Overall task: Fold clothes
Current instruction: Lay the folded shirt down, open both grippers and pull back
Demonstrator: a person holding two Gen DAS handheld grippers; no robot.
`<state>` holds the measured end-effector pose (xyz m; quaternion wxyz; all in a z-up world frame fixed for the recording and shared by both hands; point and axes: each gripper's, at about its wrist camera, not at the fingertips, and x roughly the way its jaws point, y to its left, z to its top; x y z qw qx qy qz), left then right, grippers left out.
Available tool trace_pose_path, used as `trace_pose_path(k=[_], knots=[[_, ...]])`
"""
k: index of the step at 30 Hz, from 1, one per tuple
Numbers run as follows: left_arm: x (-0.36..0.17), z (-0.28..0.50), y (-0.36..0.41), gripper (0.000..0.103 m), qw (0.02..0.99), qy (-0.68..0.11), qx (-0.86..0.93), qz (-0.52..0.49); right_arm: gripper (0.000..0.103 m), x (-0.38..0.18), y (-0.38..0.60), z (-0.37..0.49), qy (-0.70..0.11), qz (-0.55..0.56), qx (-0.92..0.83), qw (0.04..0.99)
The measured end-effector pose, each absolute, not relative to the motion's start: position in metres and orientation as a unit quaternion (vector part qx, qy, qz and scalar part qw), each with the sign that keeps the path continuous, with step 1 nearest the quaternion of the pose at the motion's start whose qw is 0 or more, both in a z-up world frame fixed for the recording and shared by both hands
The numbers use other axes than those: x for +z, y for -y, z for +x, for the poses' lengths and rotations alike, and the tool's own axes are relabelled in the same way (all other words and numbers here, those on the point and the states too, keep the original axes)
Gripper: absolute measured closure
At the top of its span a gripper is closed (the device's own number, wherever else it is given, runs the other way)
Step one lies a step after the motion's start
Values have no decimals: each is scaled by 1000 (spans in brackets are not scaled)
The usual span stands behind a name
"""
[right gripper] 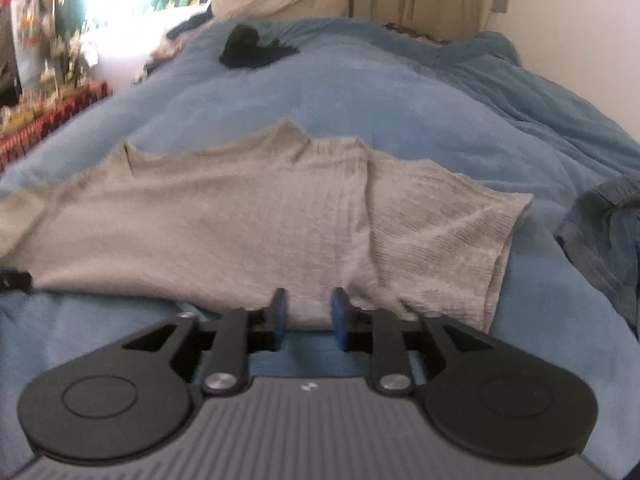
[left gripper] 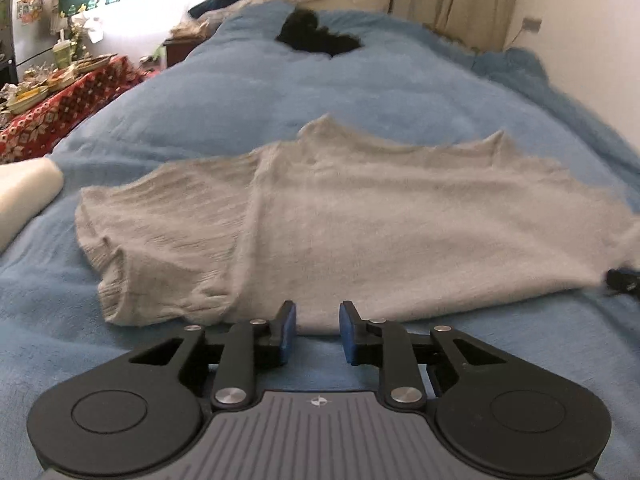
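A grey knit short-sleeved sweater [left gripper: 360,220] [right gripper: 240,232] lies spread flat on the blue blanket [left gripper: 280,92], its neck at the far side and its hem toward me. My left gripper [left gripper: 318,314] hovers at the near hem, close to the sweater's left sleeve. Its blue pads stand apart and press on nothing. My right gripper [right gripper: 308,302] is at the near hem beside the right sleeve, also open; grey cloth shows in the gap, but the pads do not pinch it. Each gripper's dark tip peeks into the other's view at the frame edge.
A black garment [left gripper: 316,36] lies at the far end of the bed. Blue jeans [right gripper: 608,232] are bunched at the right. A white pillow [left gripper: 24,196] sits at the left edge. A cluttered side table with a red patterned cloth [left gripper: 60,108] stands left of the bed.
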<state>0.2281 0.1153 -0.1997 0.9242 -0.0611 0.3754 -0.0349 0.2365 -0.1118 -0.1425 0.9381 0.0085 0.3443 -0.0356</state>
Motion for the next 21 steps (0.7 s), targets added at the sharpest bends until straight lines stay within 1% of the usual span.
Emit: trace_pose_path(k=[4,6,10,15,17,21], knots=[[-188,231,-92,80,929,-348,-81,-93,67,-136,81,233,-311,-4,0,950],[-189,237,-77,80,931,-337,-100,-102,67,-140,70,237,-302,7,15,953],[-207,246,-55,80,925,-352,-103,-98,69,-157,53,245,-306,14,15,952],[-236,234,-45,78,926,-360,-96,-60,68,-188,44,233,-314,-17,7,949],[-241,228,-41,77,931,-350,-100,-33,68,-198,43,226,-300,-22,7,954],[-243,228,-44,77,933,-344,-100,-37,68,-204,42,224,-288,-28,6,957]])
